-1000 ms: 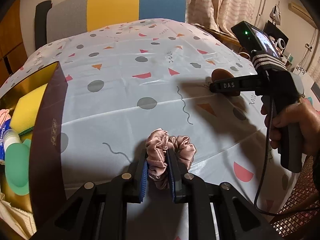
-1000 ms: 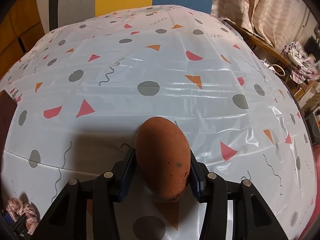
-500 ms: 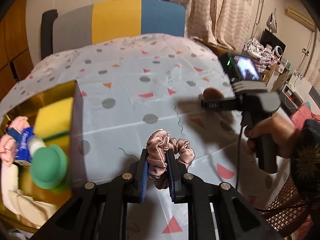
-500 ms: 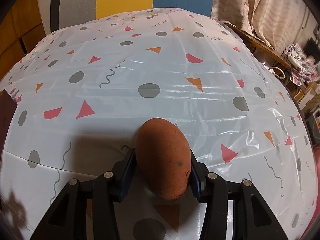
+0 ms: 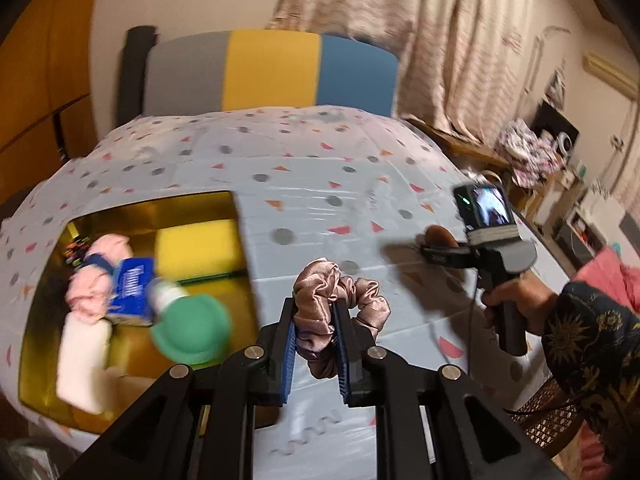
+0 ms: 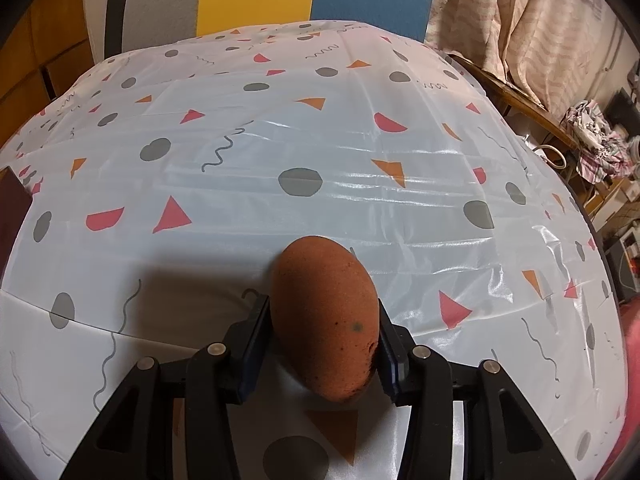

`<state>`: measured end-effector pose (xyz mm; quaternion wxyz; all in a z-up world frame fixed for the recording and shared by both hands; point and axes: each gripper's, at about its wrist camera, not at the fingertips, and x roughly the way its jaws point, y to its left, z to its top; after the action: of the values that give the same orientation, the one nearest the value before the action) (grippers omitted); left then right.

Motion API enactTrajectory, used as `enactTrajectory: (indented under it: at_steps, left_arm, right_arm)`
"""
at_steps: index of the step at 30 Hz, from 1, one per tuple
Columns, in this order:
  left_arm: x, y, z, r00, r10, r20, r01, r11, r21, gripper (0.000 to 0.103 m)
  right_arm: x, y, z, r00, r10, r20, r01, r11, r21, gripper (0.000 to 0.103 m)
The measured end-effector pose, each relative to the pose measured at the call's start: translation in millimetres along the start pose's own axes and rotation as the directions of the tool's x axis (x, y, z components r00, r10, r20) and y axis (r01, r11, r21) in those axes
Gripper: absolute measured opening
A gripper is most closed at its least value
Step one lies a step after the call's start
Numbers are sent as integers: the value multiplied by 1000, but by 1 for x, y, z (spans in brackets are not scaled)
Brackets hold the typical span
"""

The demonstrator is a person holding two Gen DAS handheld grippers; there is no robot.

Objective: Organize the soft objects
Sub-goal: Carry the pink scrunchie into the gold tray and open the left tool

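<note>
Left wrist view shows our box (image 5: 40, 280) already partly filled: a yellow sponge (image 5: 196, 246), a pink cloth (image 5: 94, 280), a blue pack (image 5: 132, 292) and a green piece (image 5: 192, 330) lie inside. Our left gripper (image 5: 316, 344) pinches a scrunchie (image 5: 336, 300), jaws narrow, lifted clear of the table (image 5: 312, 200) just right of the box. It is dusty-pink satin, gathered in shiny folds, one loop bulging free to the right. Our right gripper (image 6: 322, 352) clamps an orange-brown egg-shaped sponge (image 6: 324, 320), matte and pitted, low over the table; we cannot tell if it touches. We judge both remain to be boxed.
</note>
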<state>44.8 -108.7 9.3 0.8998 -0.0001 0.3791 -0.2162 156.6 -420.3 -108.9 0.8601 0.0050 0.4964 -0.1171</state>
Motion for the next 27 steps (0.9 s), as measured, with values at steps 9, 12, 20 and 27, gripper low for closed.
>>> enactTrajectory:
  at_steps: [9, 12, 20, 27]
  left_arm:
    - [-34, 124, -9, 993, 111, 27, -102, 968, -231, 16]
    - [-26, 154, -16, 993, 113, -15, -113, 948, -296, 16]
    - [18, 169, -14, 992, 84, -99, -114, 933, -341, 16]
    - [57, 163, -14, 970, 140, -197, -193, 941, -278, 29]
  right_arm:
    - [-1, 1, 0, 1000, -9, -2, 9, 1000, -5, 48]
    - [-1, 2, 0, 1000, -15, -1, 15, 1000, -9, 48]
    - [-1, 2, 0, 1000, -17, -2, 17, 1000, -10, 48]
    - [-2, 3, -1, 1000, -27, -5, 27, 1000, -14, 47]
